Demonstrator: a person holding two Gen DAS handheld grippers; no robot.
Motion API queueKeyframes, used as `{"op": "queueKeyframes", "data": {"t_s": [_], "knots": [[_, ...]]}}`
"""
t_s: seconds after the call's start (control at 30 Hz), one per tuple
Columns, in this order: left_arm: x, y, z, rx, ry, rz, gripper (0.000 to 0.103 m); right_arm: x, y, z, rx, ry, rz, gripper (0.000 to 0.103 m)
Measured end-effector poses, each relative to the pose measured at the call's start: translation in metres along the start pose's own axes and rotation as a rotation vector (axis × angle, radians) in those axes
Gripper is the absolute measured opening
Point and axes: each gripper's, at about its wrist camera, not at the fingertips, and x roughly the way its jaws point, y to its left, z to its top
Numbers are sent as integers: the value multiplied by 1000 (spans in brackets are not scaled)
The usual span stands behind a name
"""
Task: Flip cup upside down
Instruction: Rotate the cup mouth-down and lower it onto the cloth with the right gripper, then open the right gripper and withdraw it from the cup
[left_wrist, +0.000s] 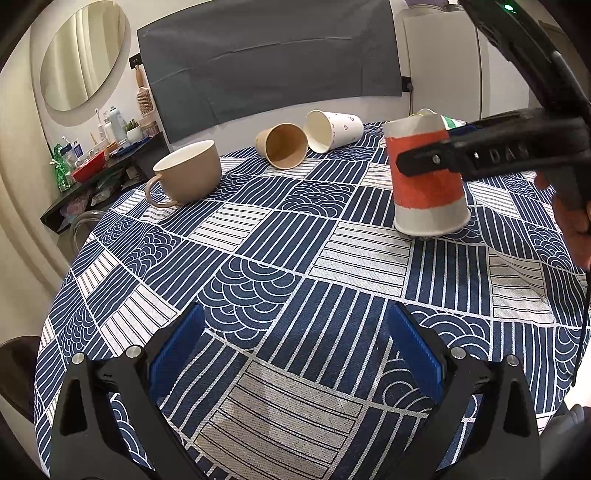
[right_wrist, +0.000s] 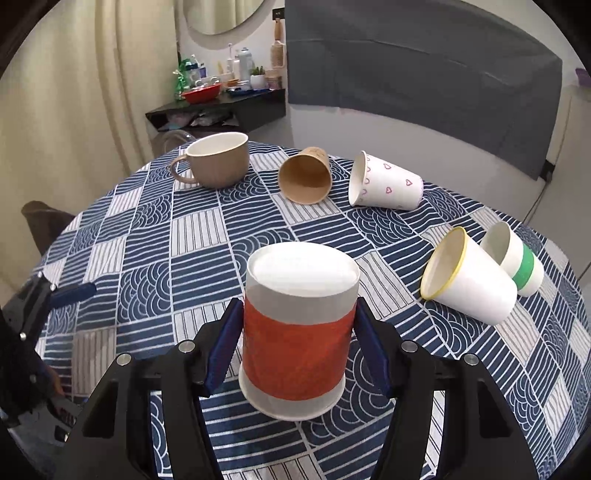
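Note:
A white paper cup with a red band (right_wrist: 295, 347) stands upside down on the patterned tablecloth, rim on the cloth. My right gripper (right_wrist: 295, 350) has its blue pads on both sides of the cup, touching or nearly touching it. In the left wrist view the same cup (left_wrist: 428, 184) stands at the right with a right finger (left_wrist: 436, 158) across it. My left gripper (left_wrist: 295, 354) is open and empty, low over the near part of the table.
A beige mug (right_wrist: 218, 158) stands upright at the far left. A brown paper cup (right_wrist: 306, 177), a heart-print cup (right_wrist: 388, 182), a yellow-rimmed cup (right_wrist: 469, 280) and a green-banded cup (right_wrist: 513, 258) lie on their sides. A cluttered black shelf (right_wrist: 221, 107) stands beyond the round table (right_wrist: 147, 258).

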Motion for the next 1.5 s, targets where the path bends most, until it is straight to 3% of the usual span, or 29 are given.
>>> {"op": "queueKeyframes", "data": {"t_s": [0.53, 0.83, 0.9, 1.5], "knots": [[1, -3, 0, 22, 6, 19, 97, -1, 6, -18, -24, -10, -17, 58], [1, -2, 0, 18, 9, 22, 97, -16, 4, -24, -43, -48, -43, 84], [1, -2, 0, 16, 10, 25, 97, -21, 1, -27, -37, -57, -44, 85], [-1, -1, -1, 5, -3, 58, 97, -68, -44, -95, 193, -152, -42, 93]]}}
